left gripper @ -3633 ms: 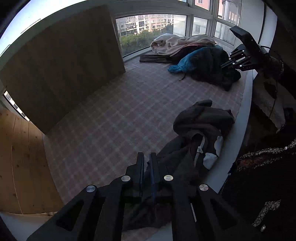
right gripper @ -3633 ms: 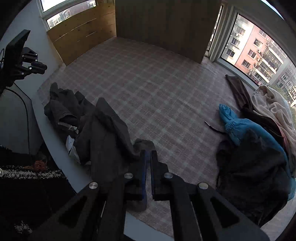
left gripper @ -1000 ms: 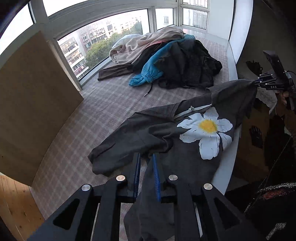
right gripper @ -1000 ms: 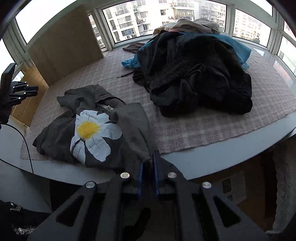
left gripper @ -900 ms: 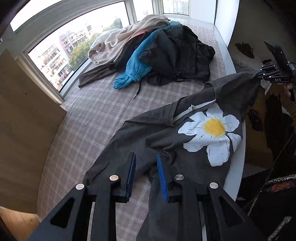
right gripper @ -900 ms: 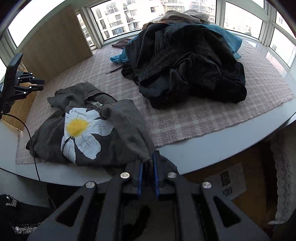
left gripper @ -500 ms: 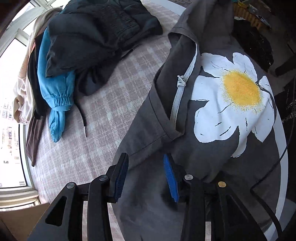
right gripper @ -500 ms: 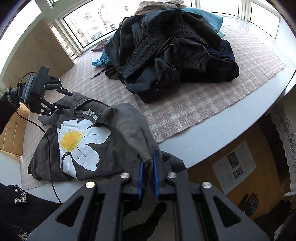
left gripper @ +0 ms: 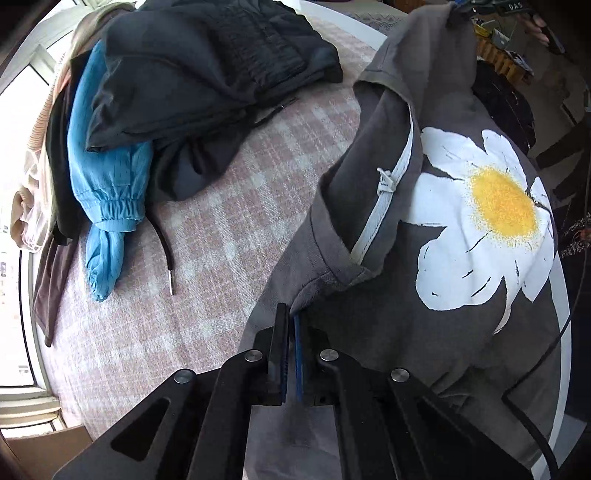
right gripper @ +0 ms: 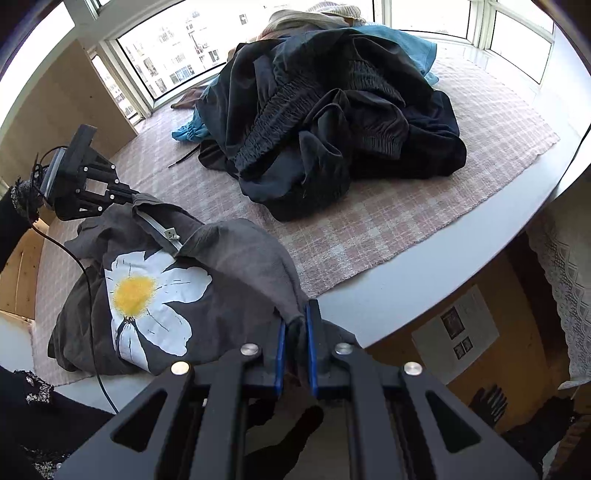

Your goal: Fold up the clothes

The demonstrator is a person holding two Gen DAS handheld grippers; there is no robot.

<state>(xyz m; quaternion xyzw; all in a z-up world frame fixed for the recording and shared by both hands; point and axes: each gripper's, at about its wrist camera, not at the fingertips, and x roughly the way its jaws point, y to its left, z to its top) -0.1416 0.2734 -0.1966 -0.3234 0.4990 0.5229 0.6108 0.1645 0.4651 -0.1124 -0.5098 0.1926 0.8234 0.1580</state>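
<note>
Both jaws are clamped on cloth: my left gripper (left gripper: 290,325) pinches one shoulder of the grey daisy T-shirt (left gripper: 424,295) by the collar, and my right gripper (right gripper: 295,325) grips the other shoulder. I hold the shirt spread between them, daisy print (right gripper: 147,295) up, its lower part draped over the white ledge (right gripper: 424,295) at the near edge of the checked mat (left gripper: 229,206). I judge the task barely begun: the shirt is opened out but no fold is made, and it needs laying flat first. Beyond it, close by, sits the heap of unfolded clothes, black garments (right gripper: 332,122), a blue sleeve (left gripper: 107,206), a beige piece (right gripper: 310,14), crowding the mat and leaving little room
</note>
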